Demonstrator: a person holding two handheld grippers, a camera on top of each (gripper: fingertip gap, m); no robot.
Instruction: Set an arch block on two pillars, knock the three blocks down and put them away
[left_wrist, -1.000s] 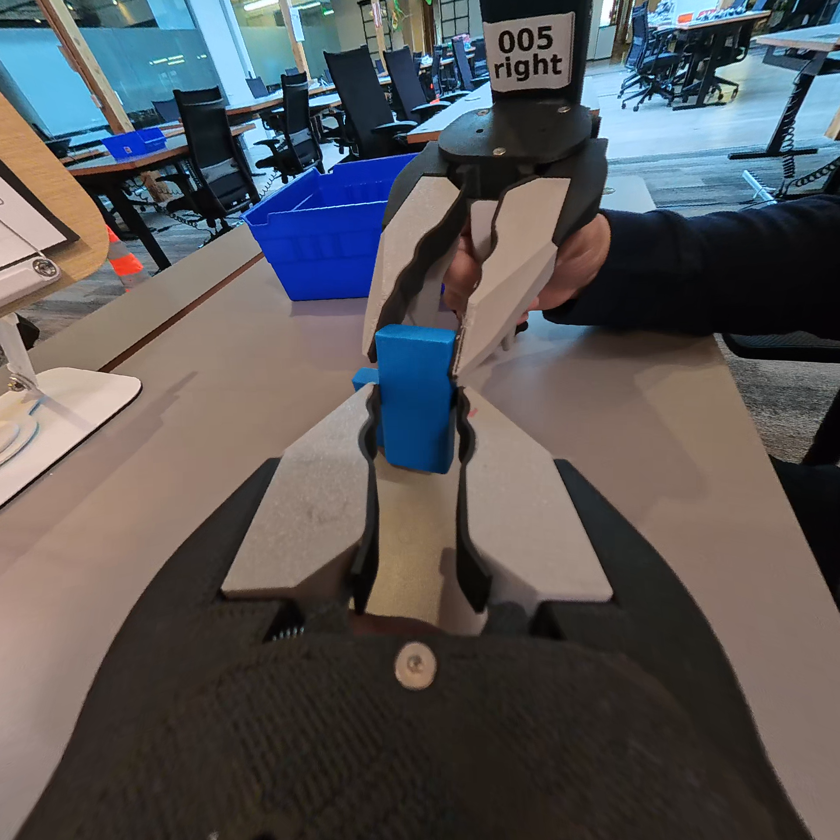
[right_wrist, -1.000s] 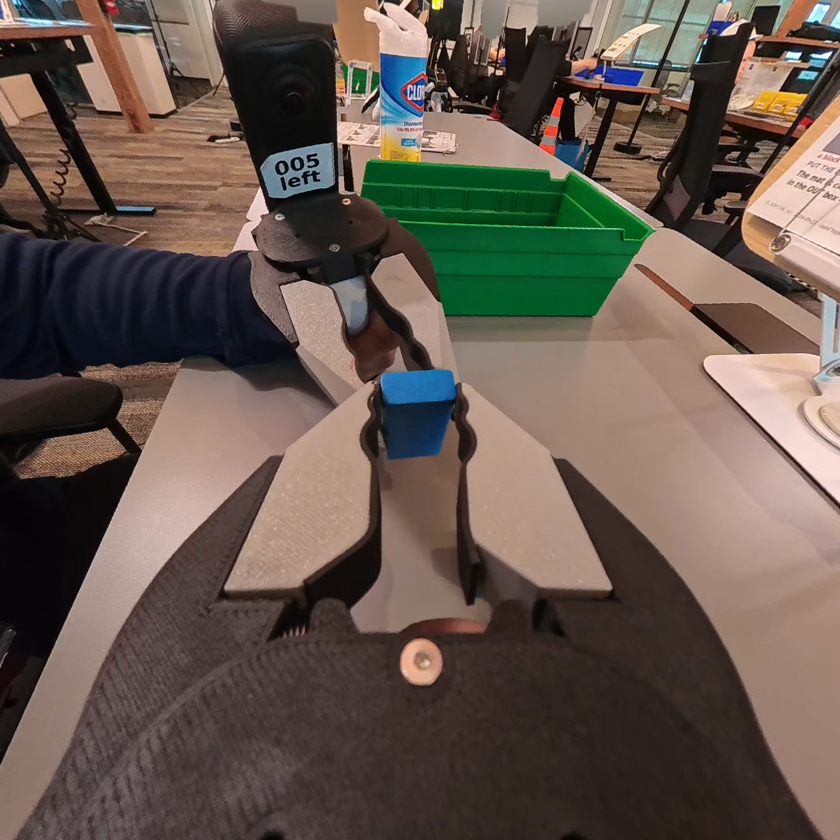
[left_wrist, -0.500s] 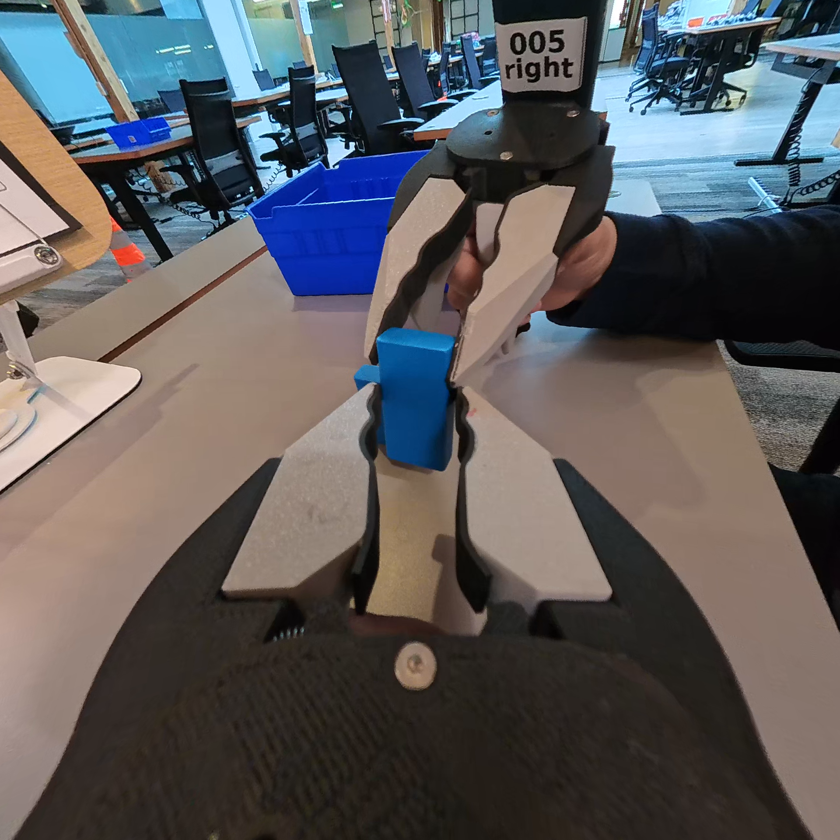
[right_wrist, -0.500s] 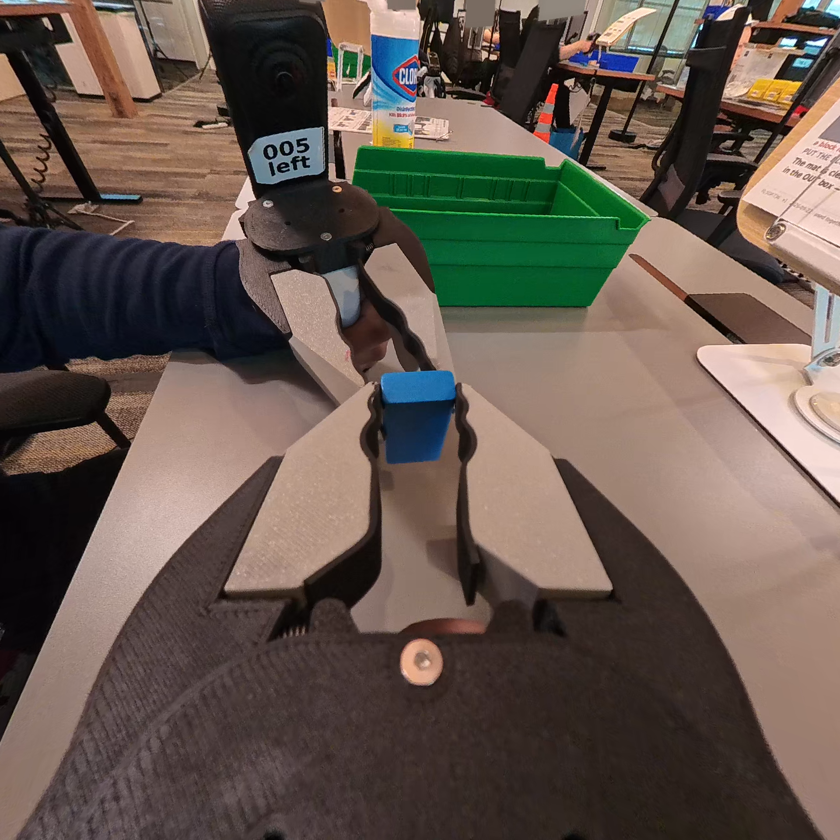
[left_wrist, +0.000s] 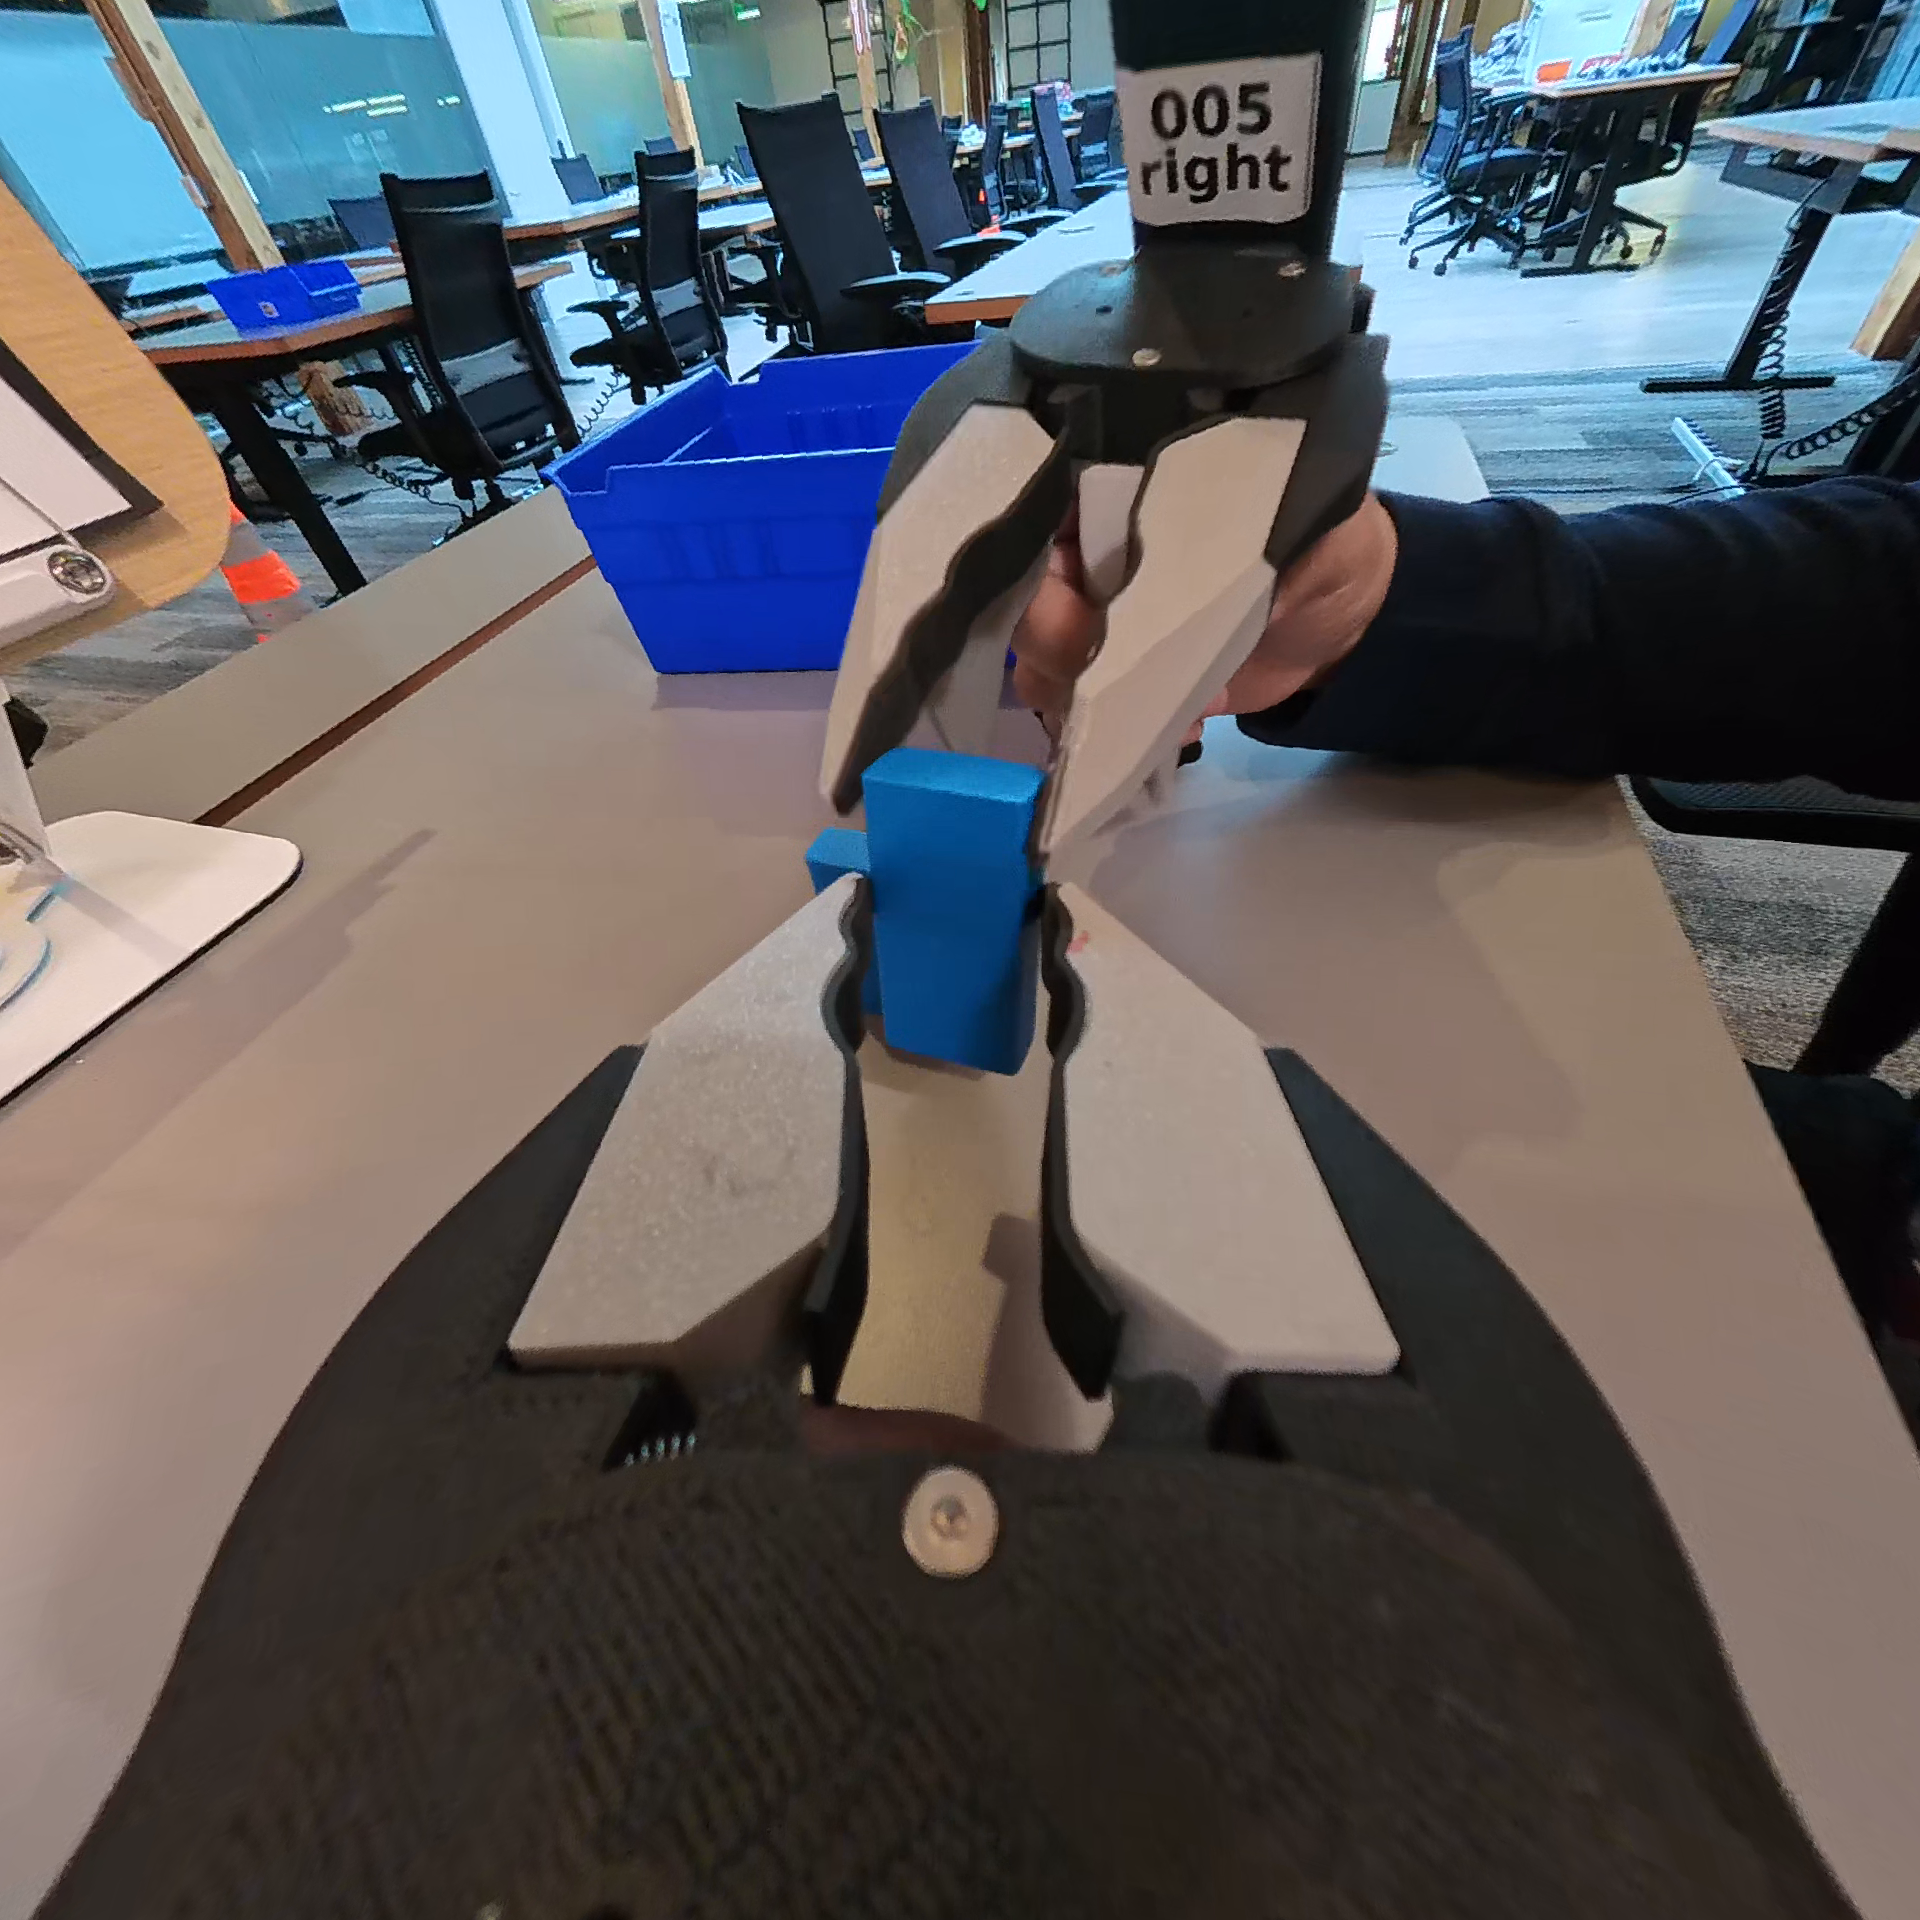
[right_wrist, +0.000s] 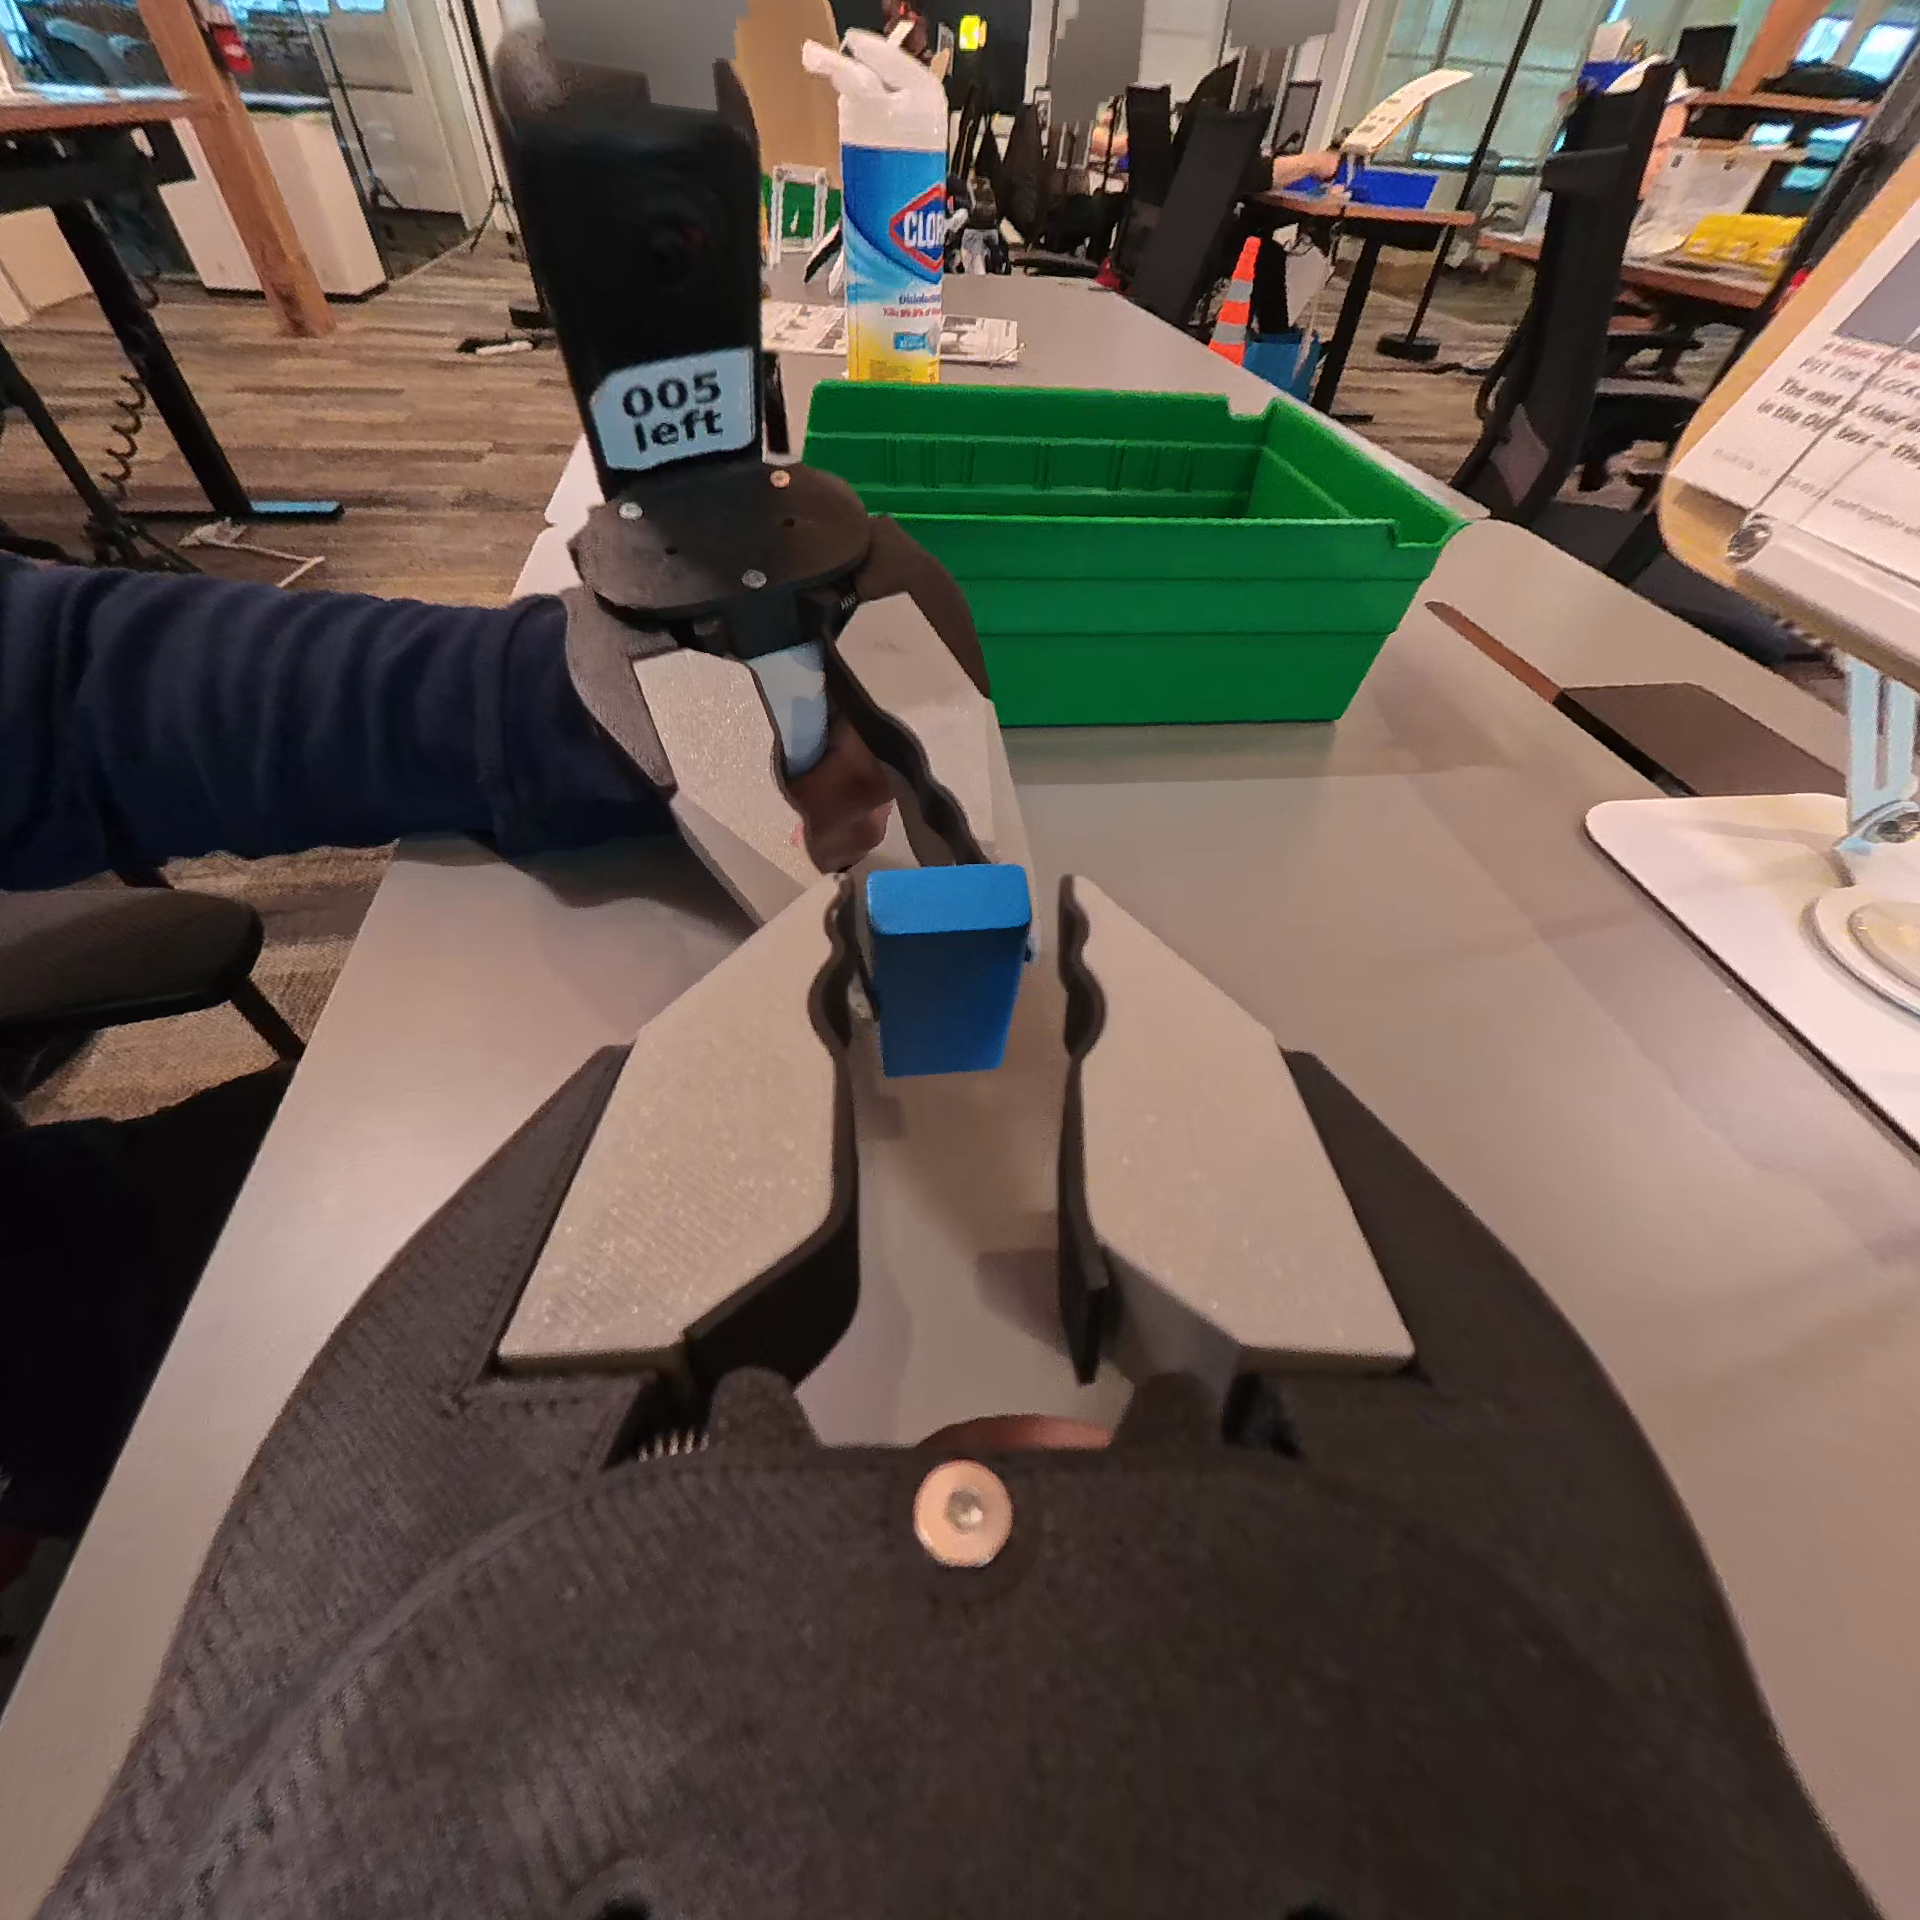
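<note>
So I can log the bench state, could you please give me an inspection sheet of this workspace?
Surface: grey table.
Job's things: first blue block, upright; second blue block, upright; no arch block seen.
Clutter: blue bin, green bin, white stand base, wipes canister.
Grippers: left gripper shut on first blue block; right gripper open around second blue block.
Cables: coiled cable by a far desk leg.
Surroundings: office chairs, orange cone.
</note>
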